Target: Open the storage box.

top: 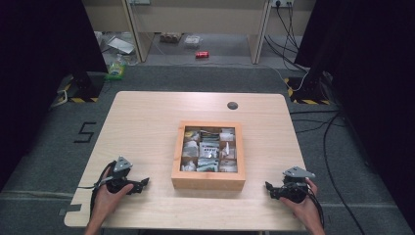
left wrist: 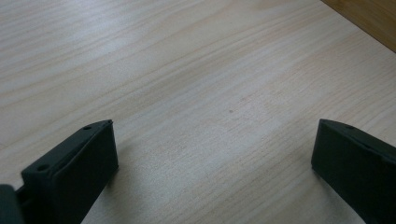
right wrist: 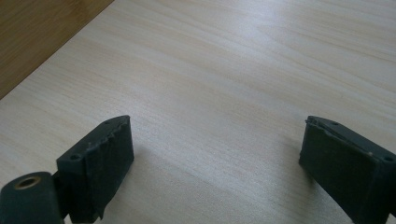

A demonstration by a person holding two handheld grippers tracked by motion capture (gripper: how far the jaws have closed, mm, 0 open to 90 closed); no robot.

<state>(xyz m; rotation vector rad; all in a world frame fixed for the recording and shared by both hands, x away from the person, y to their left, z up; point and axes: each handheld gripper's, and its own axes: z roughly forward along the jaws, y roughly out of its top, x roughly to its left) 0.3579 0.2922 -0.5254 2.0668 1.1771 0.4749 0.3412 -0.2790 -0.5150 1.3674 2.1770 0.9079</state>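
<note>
A square wooden box (top: 208, 181) with several compartments of small packets sits in the middle of the table (top: 147, 122). My left gripper (top: 143, 184) rests on the table near the front left, pointing towards the box, open with nothing between its jaws (left wrist: 215, 140). My right gripper (top: 269, 188) rests near the front right, also pointing at the box, open and empty (right wrist: 215, 135). A corner of the box's wooden wall (left wrist: 369, 18) shows at the top right of the left gripper view. The box's side (right wrist: 37, 37) shows at the top left of the right gripper view.
A dark round cable port (top: 232, 105) sits near the table's far edge. Black stands (top: 83, 83) flank the table on the floor, with cables (top: 333, 147) at the right. A red can (top: 202, 54) and clutter lie on the floor beyond.
</note>
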